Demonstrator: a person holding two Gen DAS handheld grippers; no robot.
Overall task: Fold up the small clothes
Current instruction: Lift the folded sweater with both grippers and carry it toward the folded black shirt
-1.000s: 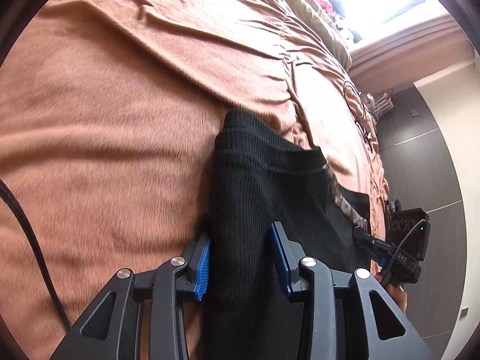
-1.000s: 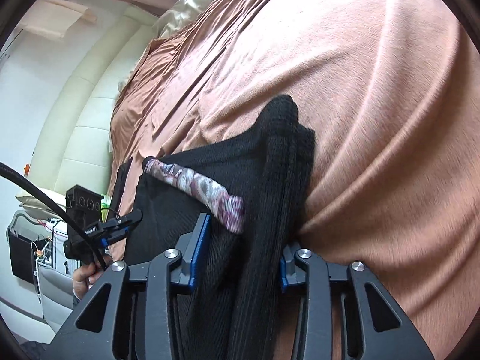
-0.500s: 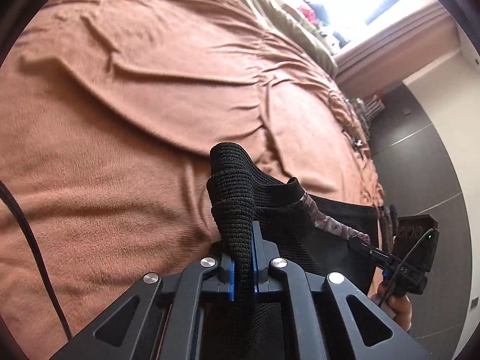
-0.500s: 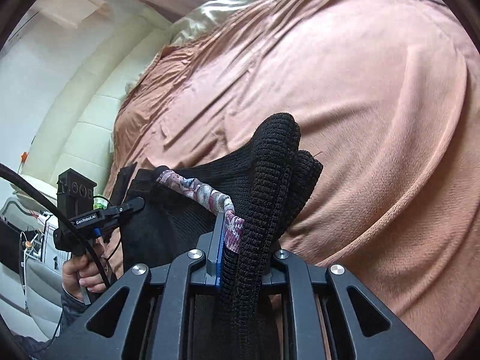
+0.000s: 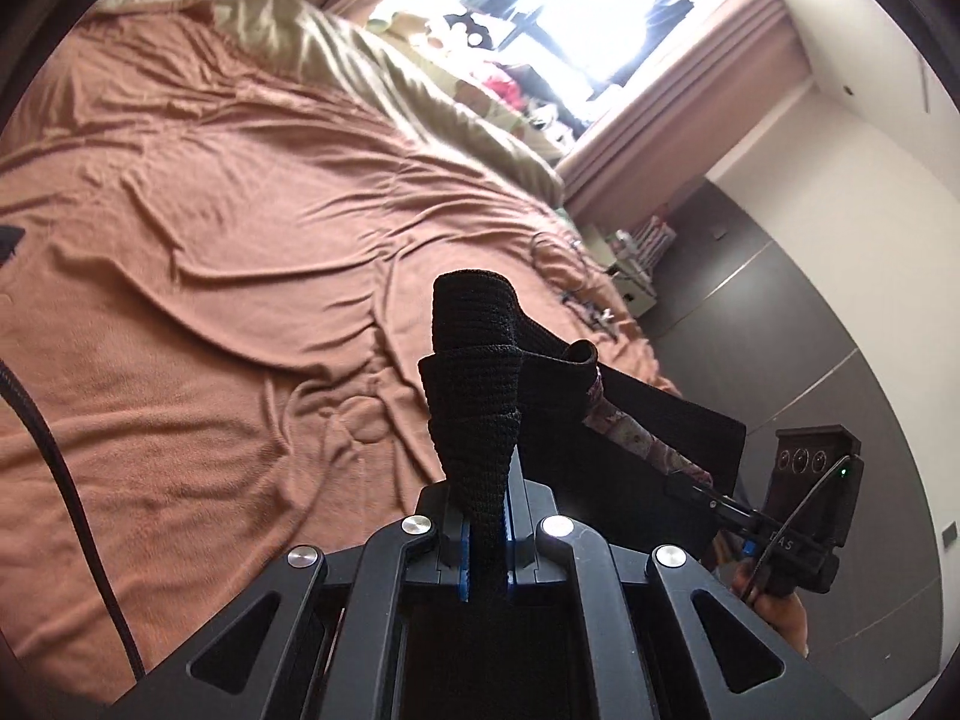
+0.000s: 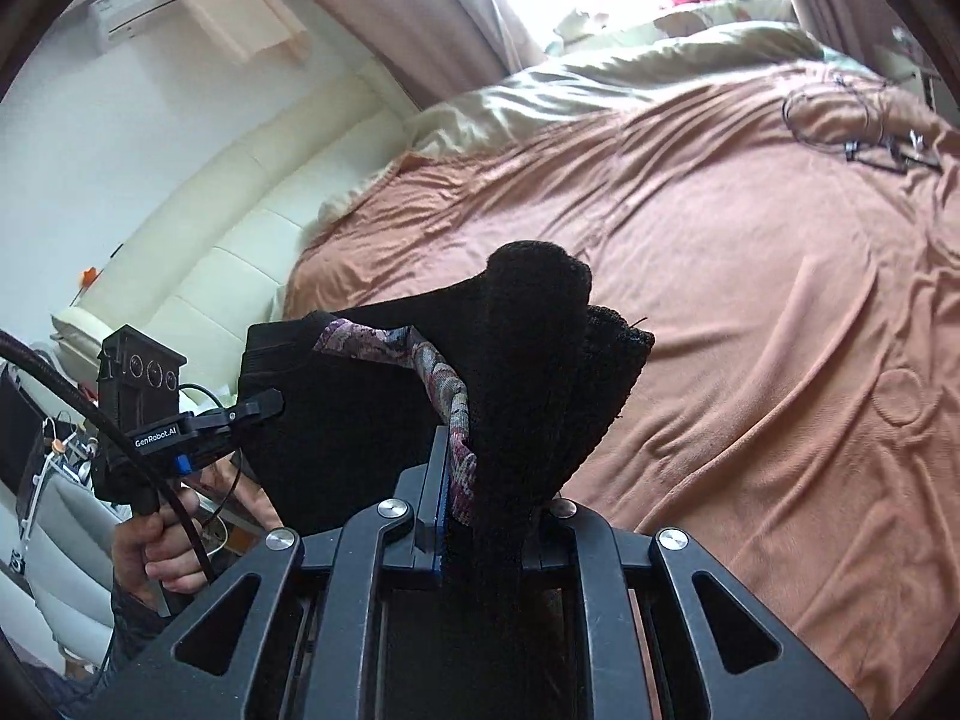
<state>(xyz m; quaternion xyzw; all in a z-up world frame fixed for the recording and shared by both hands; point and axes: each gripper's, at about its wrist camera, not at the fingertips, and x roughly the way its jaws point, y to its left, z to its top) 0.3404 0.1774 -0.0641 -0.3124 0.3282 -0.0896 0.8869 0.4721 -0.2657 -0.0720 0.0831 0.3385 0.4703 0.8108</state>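
A black knit garment (image 5: 480, 384) with a floral patterned band (image 5: 624, 432) hangs in the air between my two grippers, lifted off the brown bedspread (image 5: 210, 276). My left gripper (image 5: 485, 531) is shut on one bunched corner of it. My right gripper (image 6: 480, 516) is shut on the other corner (image 6: 540, 372), with the floral band (image 6: 444, 384) pinched at its left pad. Each gripper shows in the other's view: the right one (image 5: 798, 516) and the left one (image 6: 180, 426), held by a hand.
The bedspread (image 6: 750, 330) is wrinkled and covers the bed. A beige duvet (image 5: 384, 78) lies at the far end under a bright window. Cables and glasses (image 6: 864, 132) lie on the bed's far right. A cream headboard (image 6: 228, 240) is on the left.
Both grippers closed on the garment's corners and lifted it off the bed. The views tilted up toward the window.
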